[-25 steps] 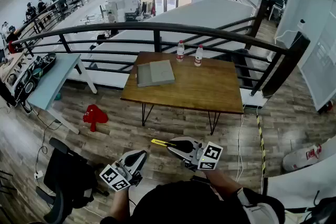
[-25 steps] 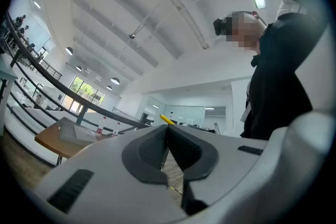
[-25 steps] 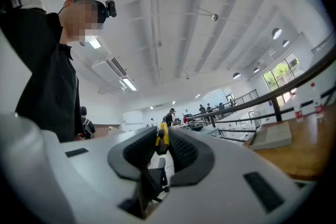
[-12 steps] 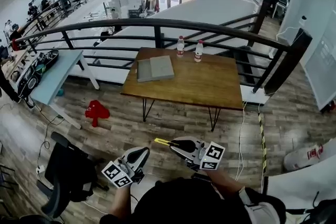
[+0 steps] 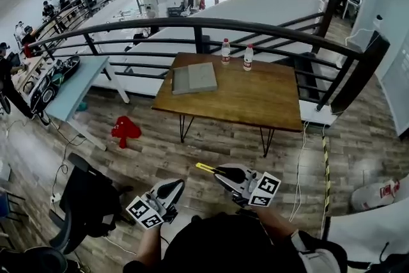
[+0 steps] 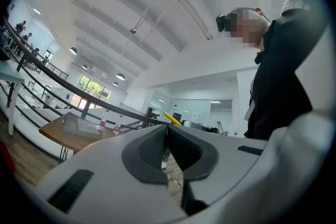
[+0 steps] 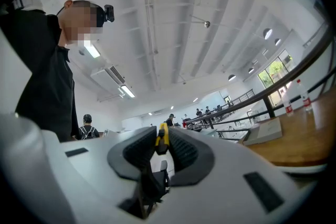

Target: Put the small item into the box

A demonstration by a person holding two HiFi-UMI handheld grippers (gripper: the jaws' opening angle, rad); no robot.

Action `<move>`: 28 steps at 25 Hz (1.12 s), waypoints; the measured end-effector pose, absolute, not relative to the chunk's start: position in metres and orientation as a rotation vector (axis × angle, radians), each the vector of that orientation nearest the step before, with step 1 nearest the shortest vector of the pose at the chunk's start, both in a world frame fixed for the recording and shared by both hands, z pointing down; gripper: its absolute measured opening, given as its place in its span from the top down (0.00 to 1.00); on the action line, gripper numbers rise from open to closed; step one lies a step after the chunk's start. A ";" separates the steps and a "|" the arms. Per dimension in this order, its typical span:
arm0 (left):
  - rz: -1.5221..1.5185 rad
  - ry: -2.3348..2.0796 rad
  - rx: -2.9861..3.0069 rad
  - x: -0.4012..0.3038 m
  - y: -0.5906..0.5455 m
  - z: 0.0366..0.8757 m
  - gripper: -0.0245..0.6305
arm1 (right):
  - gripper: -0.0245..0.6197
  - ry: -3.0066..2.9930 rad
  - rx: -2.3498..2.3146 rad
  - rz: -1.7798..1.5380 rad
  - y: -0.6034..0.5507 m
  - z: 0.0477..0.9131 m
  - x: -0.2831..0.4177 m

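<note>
Right gripper (image 5: 220, 171) pinching yellow item (image 5: 205, 168), left gripper (image 5: 178, 183) closed

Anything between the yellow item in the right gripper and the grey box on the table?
Nothing visible does. The right gripper is shut on the slim yellow item; only bare plank floor separates it from the flat grey box on the brown wooden table.

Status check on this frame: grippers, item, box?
Left gripper shut, empty. Right gripper shut on yellow item. Grey box on table, well ahead; two bottles nearby.

Right gripper (image 5: 218, 171), left gripper (image 5: 171, 185) nudged rightward, slightly up.
</note>
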State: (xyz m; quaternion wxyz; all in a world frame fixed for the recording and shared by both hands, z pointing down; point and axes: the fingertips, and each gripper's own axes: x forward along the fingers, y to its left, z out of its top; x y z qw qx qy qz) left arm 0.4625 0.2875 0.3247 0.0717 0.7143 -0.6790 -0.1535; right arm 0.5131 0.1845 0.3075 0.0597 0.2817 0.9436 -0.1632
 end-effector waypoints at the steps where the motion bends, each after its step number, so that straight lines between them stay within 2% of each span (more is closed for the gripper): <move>1: -0.460 -2.044 2.139 0.465 0.286 0.327 0.94 | 0.84 2.857 0.856 -0.493 0.182 0.310 0.516; 13: -0.431 -2.075 2.035 0.493 0.281 0.347 0.94 | 0.84 2.877 0.937 -0.589 0.169 0.350 0.520; 28: -0.554 -2.143 1.997 0.411 0.281 0.348 0.94 | 0.84 2.923 0.938 -0.498 0.160 0.337 0.438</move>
